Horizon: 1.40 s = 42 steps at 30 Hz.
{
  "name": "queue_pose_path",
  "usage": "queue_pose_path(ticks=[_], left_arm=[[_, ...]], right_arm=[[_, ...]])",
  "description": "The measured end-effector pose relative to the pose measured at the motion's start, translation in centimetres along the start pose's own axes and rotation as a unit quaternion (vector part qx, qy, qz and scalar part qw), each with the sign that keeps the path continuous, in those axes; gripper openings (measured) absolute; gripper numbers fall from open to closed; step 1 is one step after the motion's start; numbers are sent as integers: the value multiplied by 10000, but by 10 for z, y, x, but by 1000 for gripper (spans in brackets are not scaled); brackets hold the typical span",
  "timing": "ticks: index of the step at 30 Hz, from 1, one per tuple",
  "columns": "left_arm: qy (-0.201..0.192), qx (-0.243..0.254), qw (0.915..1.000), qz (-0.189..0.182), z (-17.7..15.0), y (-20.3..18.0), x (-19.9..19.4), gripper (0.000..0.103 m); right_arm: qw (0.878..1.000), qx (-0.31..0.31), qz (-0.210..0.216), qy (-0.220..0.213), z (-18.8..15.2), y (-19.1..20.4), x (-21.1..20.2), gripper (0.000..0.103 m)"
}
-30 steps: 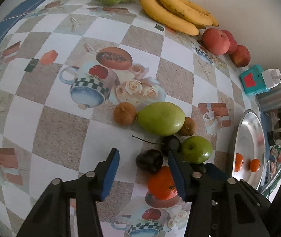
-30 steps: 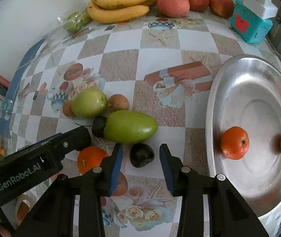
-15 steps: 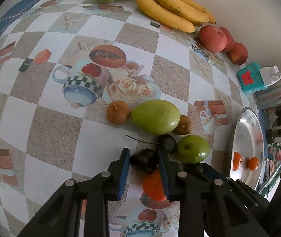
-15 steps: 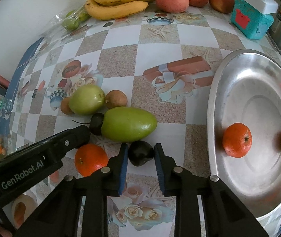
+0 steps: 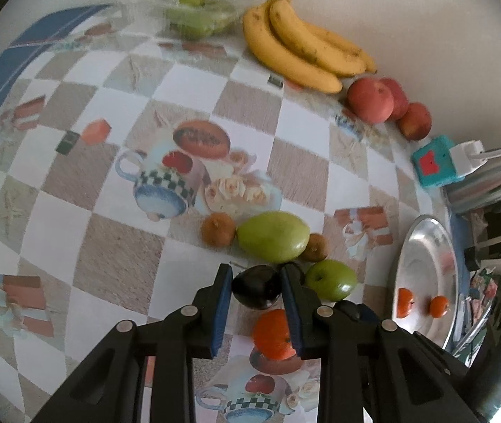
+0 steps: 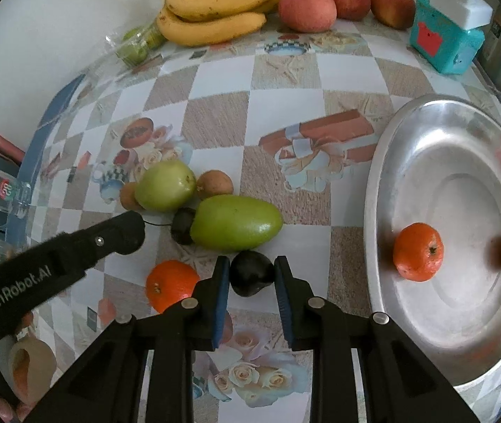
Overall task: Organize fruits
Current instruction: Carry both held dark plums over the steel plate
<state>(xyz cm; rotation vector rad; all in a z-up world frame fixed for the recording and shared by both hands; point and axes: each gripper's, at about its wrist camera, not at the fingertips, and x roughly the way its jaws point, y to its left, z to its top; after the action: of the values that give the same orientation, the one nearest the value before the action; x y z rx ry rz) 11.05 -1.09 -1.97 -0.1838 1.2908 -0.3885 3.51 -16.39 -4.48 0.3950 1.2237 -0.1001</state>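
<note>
My left gripper (image 5: 255,275) is shut on a dark plum (image 5: 256,287) and holds it above the table; an orange (image 5: 273,335) lies below it. My right gripper (image 6: 252,264) is shut on another dark plum (image 6: 252,276) beside a green mango (image 6: 236,222). Near them lie a green apple (image 6: 165,190), brown kiwis (image 6: 214,184), a second orange view (image 6: 171,284) and a small dark fruit (image 6: 183,225). The steel plate (image 6: 391,162) at right holds two oranges (image 6: 417,255). The left gripper's arm (image 6: 56,257) crosses the right wrist view.
Bananas (image 6: 215,10), red apples (image 6: 306,8) and a bag of green fruit (image 6: 137,44) line the back wall. A teal box with a white plug (image 6: 444,38) stands at back right. A steel pot (image 5: 479,190) stands beyond the plate.
Both grippers closed from open onto dark plums. The left one has lifted its plum off the table.
</note>
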Motion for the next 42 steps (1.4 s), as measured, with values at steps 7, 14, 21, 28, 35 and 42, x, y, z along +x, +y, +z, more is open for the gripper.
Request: queue_pose_path(ticks=[7,14,21,28,35,42], left_arm=[[-315,44,9995,-19,2,-6,-22,30],[-516,127,9986,29,1,-15,-35,31],[-583,271,9979,109,-3,-29,-36,31],[-561,514,9970,149,-10,-53,-32,31],[-457,907,9948,79,-21,-88,-22,31],[-53,1576,9871,-272,-41,-141,2,31]], right_arm=[[9994,-1,50,-345,1,1,-26,27],[9982,-65,-54,-587,0,1,-49,27],[9980,-47,-154,-615,-1,-6,-52,27],[9976,114,-271,-623,-1,-24,-57,27],[9950,545,-471,-697,-3,-61,-66,27],[9833,1393,-949,-680,-13,-125,-76,27]])
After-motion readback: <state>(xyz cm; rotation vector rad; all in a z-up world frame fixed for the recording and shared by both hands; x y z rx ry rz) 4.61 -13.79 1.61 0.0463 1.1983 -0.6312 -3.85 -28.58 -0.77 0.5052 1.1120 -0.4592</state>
